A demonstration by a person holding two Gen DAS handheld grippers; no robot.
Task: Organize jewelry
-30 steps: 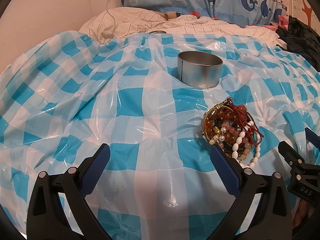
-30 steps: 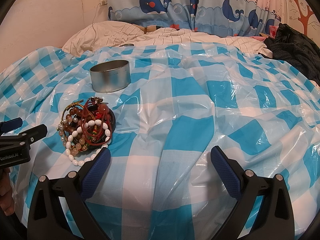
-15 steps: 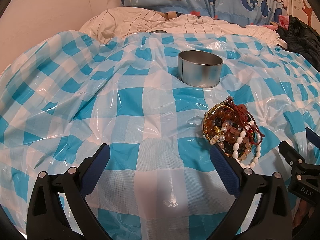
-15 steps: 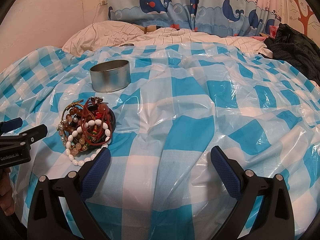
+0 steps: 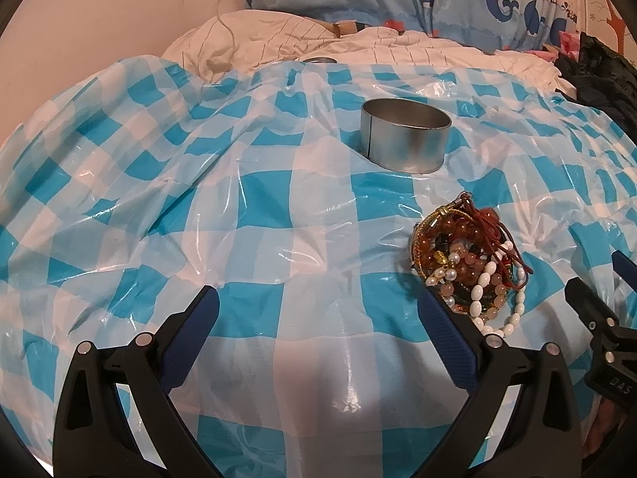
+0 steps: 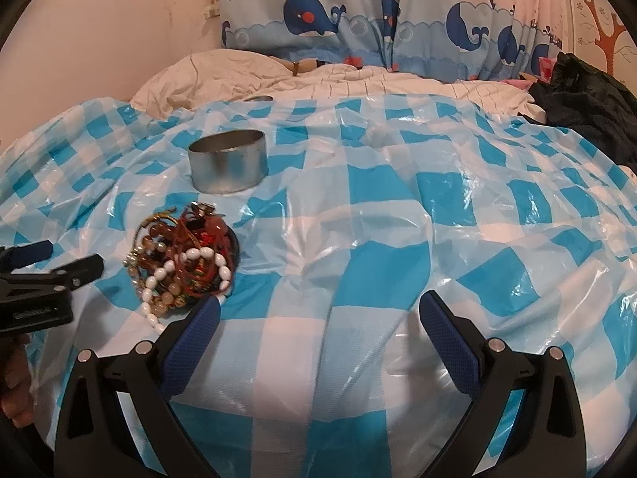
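1. Sheet (image 5: 199, 183) of blue-and-white checked plastic, wrinkled and glossy, covers the bed across both views.
2. Curtain (image 6: 358, 28) with whale print hangs at 12 o'clock; white bedding (image 6: 239, 75) lies bunched below it, dark clothing (image 6: 585, 95) at 2 o'clock in the right wrist view.
3. Left gripper (image 5: 318, 314) – jaws spread wide, nothing between them, only bare sheet. In the right wrist view it shows at 9 o'clock (image 6: 51, 261), held by a hand (image 6: 16, 390) at the lower left edge.
4. Right gripper (image 6: 318, 316) – jaws wide apart too, holding nothing; its left fingertip sits just beside the jewelry, contact unclear. In the left wrist view it shows at 4 o'clock (image 5: 601, 286).
5. Metal tin (image 5: 406, 139) – round, open-topped, upright on the sheet, inside looks bare; at 1 o'clock in the left wrist view, 11 o'clock in the right.
6. Jewelry pile (image 5: 469, 259) – tangled bead bracelets, amber, white and red cord, heaped on the sheet between the two grippers, near the tin but apart from it; 3 o'clock in the left view, 9 o'clock in the right (image 6: 183, 259).
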